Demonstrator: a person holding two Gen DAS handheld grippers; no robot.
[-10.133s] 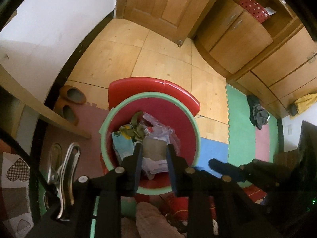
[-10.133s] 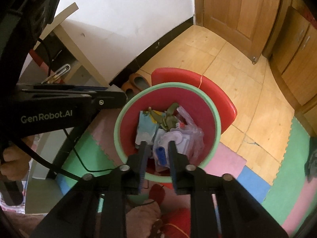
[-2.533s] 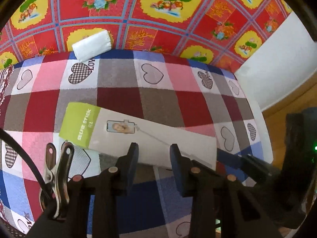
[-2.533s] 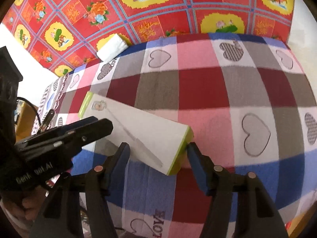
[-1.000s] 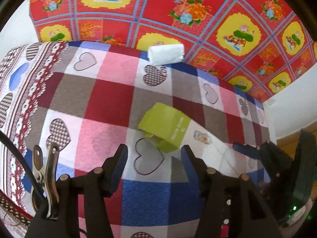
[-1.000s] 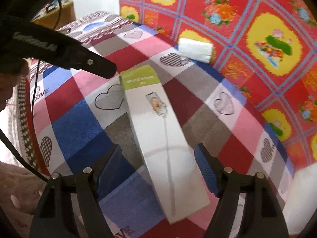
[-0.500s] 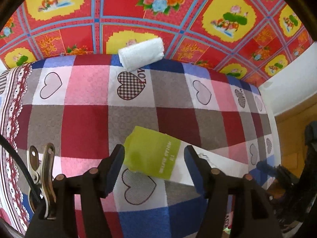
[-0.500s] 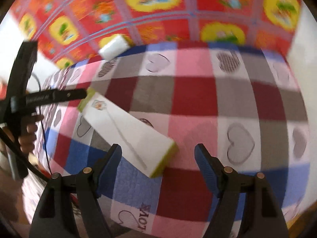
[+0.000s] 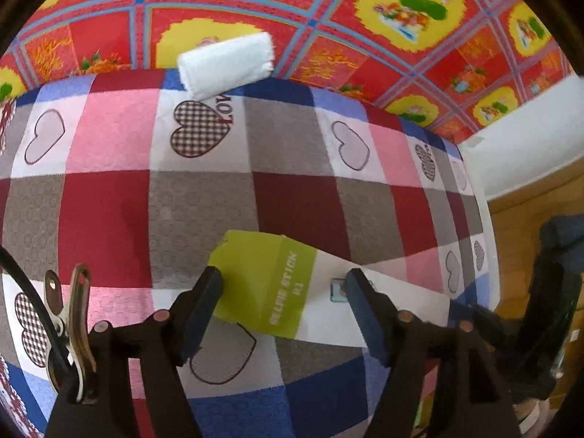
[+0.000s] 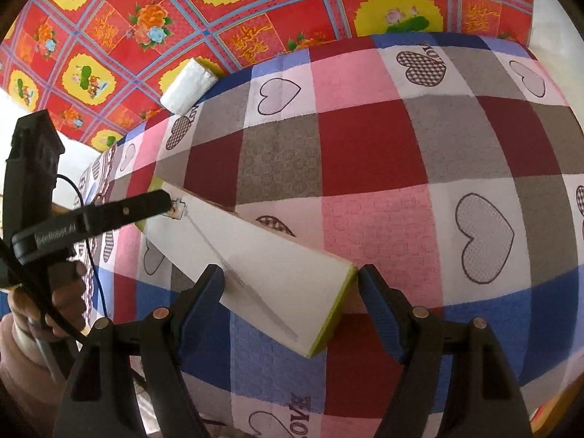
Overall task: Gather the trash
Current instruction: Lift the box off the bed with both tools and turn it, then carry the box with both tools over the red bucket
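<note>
A long white selfie-stick box [image 9: 262, 284] with lime-green ends lies flat on the checked heart quilt [image 9: 204, 200]. My left gripper [image 9: 284, 283] straddles its green end. The jaws are opening and the pads do not press on the box. In the right wrist view the same box [image 10: 262, 255] runs diagonally, and my right gripper [image 10: 290, 277] stands open around its near end with a small gap on each side. The left gripper [image 10: 109, 215] shows there too, at the box's far end.
A white rolled tissue pack [image 9: 226, 64] [image 10: 188, 89] lies at the quilt's far edge, on the red and yellow flowered sheet [image 9: 328, 18]. A person's hand [image 10: 33, 310] holds the left tool. A white wall and wooden floor [image 9: 529, 200] show past the bed's right edge.
My left gripper has come down onto the box's green end and its jaws have spread wider. My right gripper has moved in closer, so the box's other end now sits between its fingers.
</note>
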